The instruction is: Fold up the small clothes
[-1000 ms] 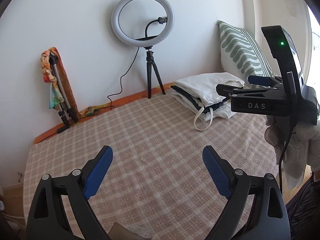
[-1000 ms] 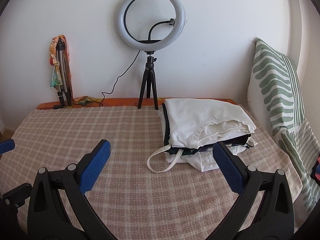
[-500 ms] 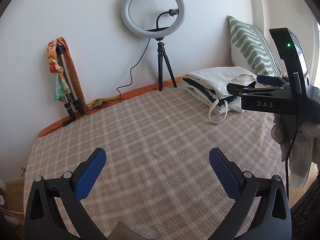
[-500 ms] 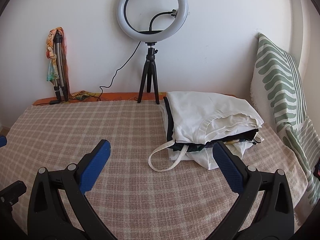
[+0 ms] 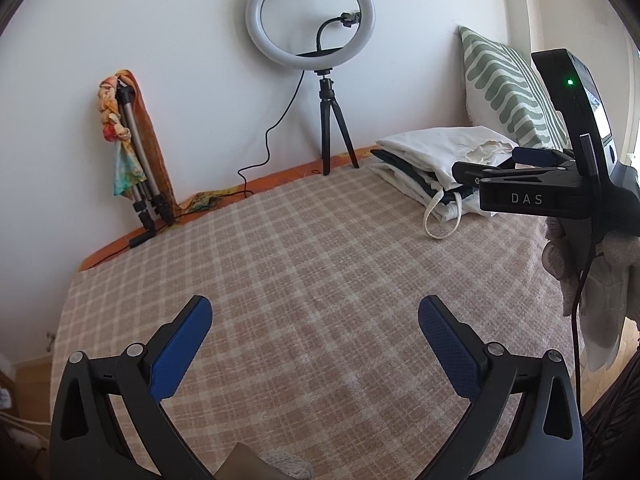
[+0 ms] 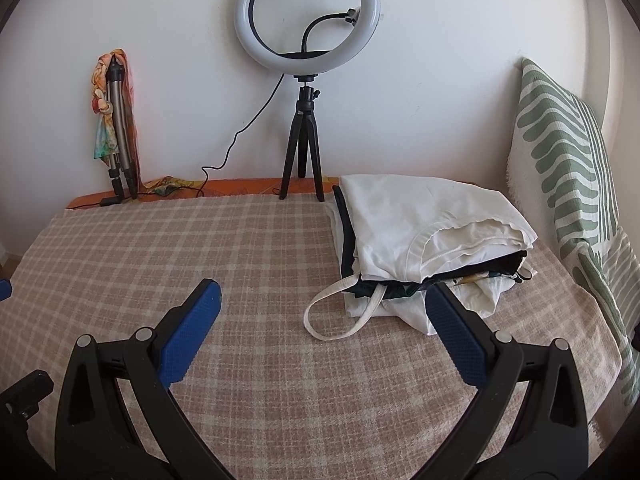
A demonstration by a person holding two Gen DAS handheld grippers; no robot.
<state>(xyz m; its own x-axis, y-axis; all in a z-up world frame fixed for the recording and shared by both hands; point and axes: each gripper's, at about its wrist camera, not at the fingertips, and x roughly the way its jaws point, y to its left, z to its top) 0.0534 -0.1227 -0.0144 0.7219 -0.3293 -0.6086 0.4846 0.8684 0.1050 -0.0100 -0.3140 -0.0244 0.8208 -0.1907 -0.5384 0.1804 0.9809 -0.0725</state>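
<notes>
A stack of folded clothes (image 6: 424,232), white on top with dark layers beneath and a white strap loop (image 6: 340,312) hanging out, lies at the right of the checked bedspread (image 6: 240,264). My right gripper (image 6: 320,300) hovers open in front of the stack, nothing between its blue pads. In the left wrist view the same stack (image 5: 436,160) sits far right, partly hidden by the right gripper's body (image 5: 532,192). My left gripper (image 5: 312,320) is open over bare bedspread (image 5: 300,260), well left of the clothes.
A ring light on a small tripod (image 6: 304,80) stands at the wall behind the bed, its cable trailing left. A folded tripod with a colourful scarf (image 6: 114,120) leans at the back left. A green-patterned pillow (image 6: 568,160) stands at the right edge.
Both grippers have sunk a little toward the bed, so the scene sits higher in the views. The left jaws have spread slightly wider. The clothes stack has not moved.
</notes>
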